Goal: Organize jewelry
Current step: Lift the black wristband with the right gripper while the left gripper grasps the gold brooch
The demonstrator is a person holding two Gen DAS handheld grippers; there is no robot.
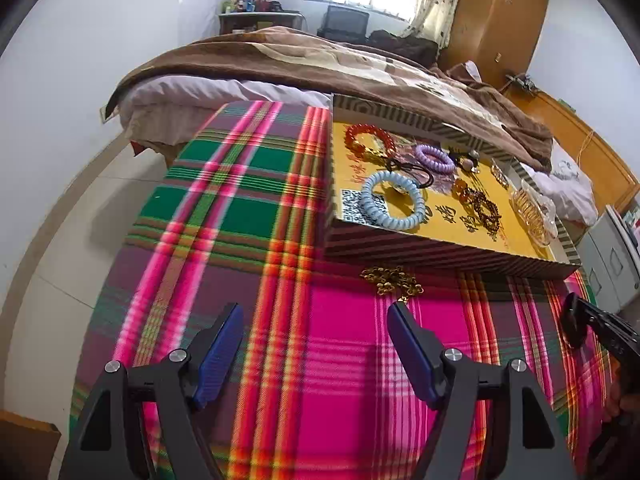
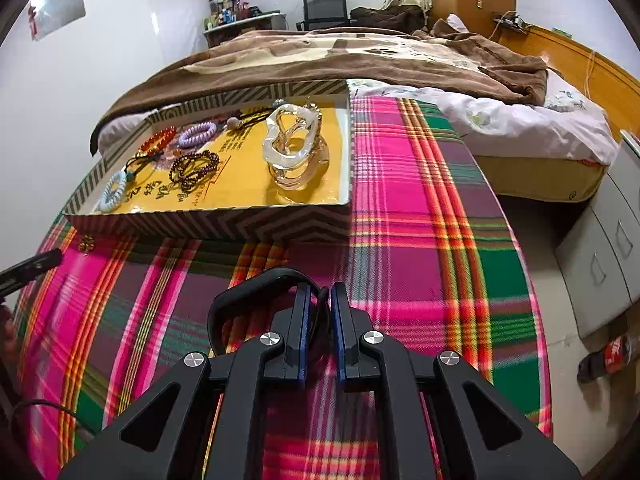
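My left claw (image 1: 316,320) stands wide open over the plaid cloth (image 1: 248,240), nothing between its blue pads. Its right-hand fingertip sits just short of a gold chain (image 1: 394,280), which lies heaped on the cloth against the front wall of the striped box (image 1: 420,250); I cannot tell whether tip and chain touch.

My right claw (image 2: 320,300) is closed down on a black band (image 2: 256,284). The pads pinch one end of it, and the rest loops out to the left above the cloth.

Box contents, left wrist view: a red bead bracelet (image 1: 370,138) at the far left corner, a purple coil hair tie (image 1: 435,159) mid-back, a pale blue coil hair tie (image 1: 394,200) at the near left over a QR code print, a dark bead bracelet (image 1: 482,206) to its right, and a clear hair clip (image 1: 536,210) near the right wall. All rest on the yellow lining.

From the right wrist view, the clear hair clip (image 2: 294,148) stands tall in the right half of the box (image 2: 224,226).

The box sits on the plaid cloth, with a bed (image 2: 320,60) behind it.
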